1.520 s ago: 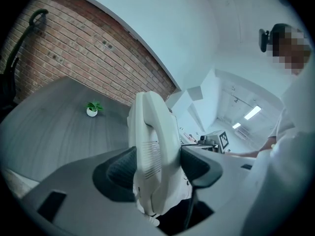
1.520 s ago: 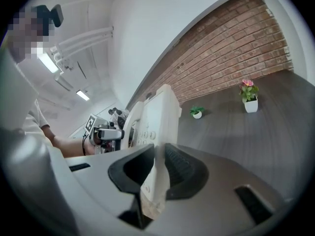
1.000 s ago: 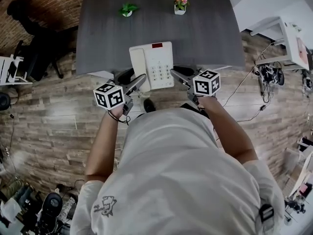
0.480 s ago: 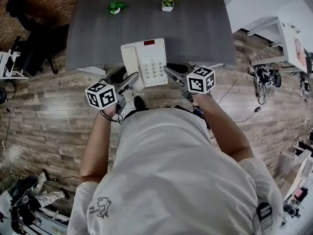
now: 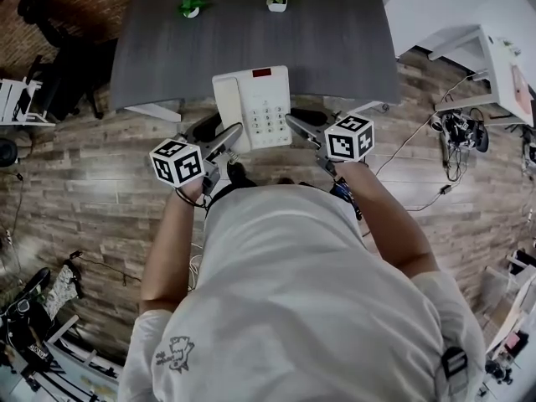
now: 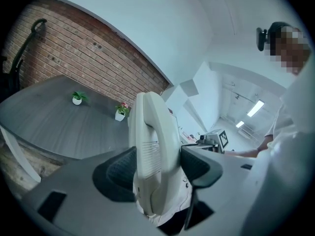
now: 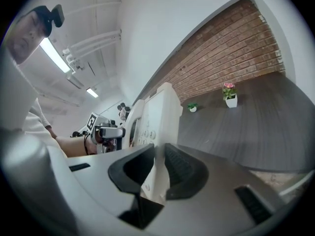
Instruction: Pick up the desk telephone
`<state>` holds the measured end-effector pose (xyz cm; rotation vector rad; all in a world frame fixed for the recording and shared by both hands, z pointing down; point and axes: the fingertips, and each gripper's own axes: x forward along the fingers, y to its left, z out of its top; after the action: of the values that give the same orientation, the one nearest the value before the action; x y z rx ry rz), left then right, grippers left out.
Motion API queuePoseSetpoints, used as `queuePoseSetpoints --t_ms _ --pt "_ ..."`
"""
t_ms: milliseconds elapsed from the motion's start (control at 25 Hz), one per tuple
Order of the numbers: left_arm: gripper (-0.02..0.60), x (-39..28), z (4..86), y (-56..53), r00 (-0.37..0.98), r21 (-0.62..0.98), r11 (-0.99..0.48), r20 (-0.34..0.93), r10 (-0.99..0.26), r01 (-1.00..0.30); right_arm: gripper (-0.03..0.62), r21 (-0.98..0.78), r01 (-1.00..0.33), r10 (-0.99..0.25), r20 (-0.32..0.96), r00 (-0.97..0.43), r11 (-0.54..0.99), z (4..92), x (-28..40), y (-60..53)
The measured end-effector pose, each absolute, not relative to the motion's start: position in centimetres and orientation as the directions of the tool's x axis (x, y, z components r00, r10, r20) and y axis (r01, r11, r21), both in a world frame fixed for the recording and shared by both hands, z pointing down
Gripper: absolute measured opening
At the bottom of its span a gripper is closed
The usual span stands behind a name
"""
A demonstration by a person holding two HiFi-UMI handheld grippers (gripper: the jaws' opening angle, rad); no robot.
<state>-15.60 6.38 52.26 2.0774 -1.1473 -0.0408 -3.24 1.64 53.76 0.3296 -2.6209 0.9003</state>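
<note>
The cream plastic desk telephone is held in the air at the near edge of the dark grey wooden counter. Its long axis points away from the person, display end farthest and handset on its left. The left hand-held gripper is clamped on the handset side, and the right hand-held gripper on the keypad-side edge. At the counter's far side, one small white pot holds a green plant and another small white pot holds pink flowers.

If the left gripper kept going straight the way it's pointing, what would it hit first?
The cream desk telephone clamped in the left gripper; with that carried along, the dark grey table probably comes next, though depth is unclear.
</note>
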Motion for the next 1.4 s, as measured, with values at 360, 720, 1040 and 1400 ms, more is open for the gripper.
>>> queuePoseSetpoints --t_ms 360,720,1040,1400 --pt "0.293 -4.8 52.5 11.7 0.580 0.597 -0.314 0.326 -0.746 -0.739 0.072 -0.563 -0.304 -0.105 0.358 -0.928 0.769 54.5 7.5 7.0" --pt "0.293 -1.8 52.7 14.2 0.564 0.602 -0.296 0.320 -0.762 -0.742 0.072 -0.556 -0.288 -0.091 0.355 -0.930 0.779 54.5 10.4 9.1" --pt "0.293 0.1 52.4 14.4 0.552 0.595 -0.290 0.320 -0.770 -0.749 0.072 -0.562 -0.279 -0.081 0.350 -0.933 0.779 54.3 12.2 9.2" --pt "0.293 -0.1 52.3 14.6 0.539 0.593 -0.276 0.325 -0.777 -0.756 0.072 -0.566 -0.262 -0.065 0.343 -0.937 0.782 54.2 12.0 9.2"
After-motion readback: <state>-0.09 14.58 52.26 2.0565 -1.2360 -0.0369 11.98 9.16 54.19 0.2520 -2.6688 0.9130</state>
